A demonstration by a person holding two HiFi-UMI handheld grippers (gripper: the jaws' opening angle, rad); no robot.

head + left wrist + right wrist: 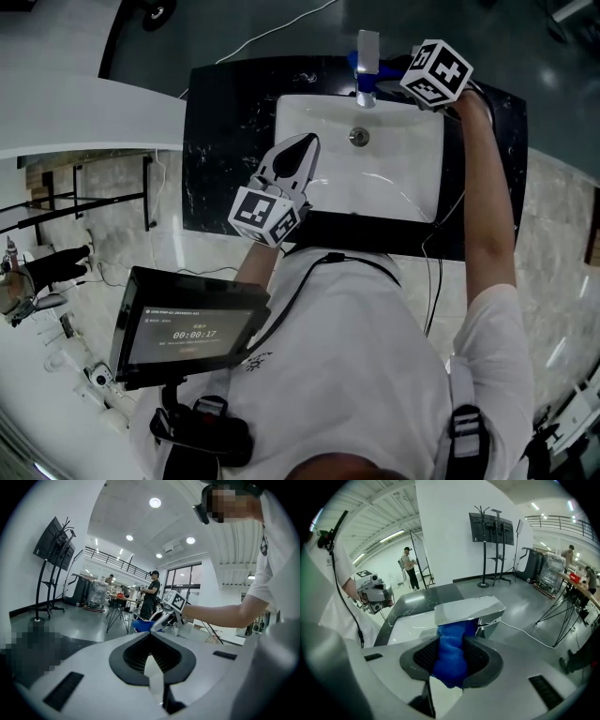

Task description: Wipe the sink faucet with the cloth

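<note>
Wash station seen from above and along both hand-held grippers. A white sink (pixel 309 112) was set in a black marbled surface (pixel 225 141), with its drain (pixel 358 137) near the far rim; a white cable (pixel 281 33) lay on the floor beyond; a screen (pixel 187 328) was carried at the person's chest. The faucet (pixel 367 47) stood at the middle of the far rim, its long axis running from that rim out over the basin, with the flat spout (pixel 468 609) pointed towards the person. The blue cloth (pixel 451 658) was clamped between the jaws of the right hand-held gripper (pixel 451 644) and pressed up under the spout, hiding the faucet's body; the marker cube (pixel 436 73) covered the sink's far right corner. The left hand-held gripper (pixel 305 142) was held over the sink's near left rim, well apart from the faucet, with its jaws together and nothing between them.
</note>
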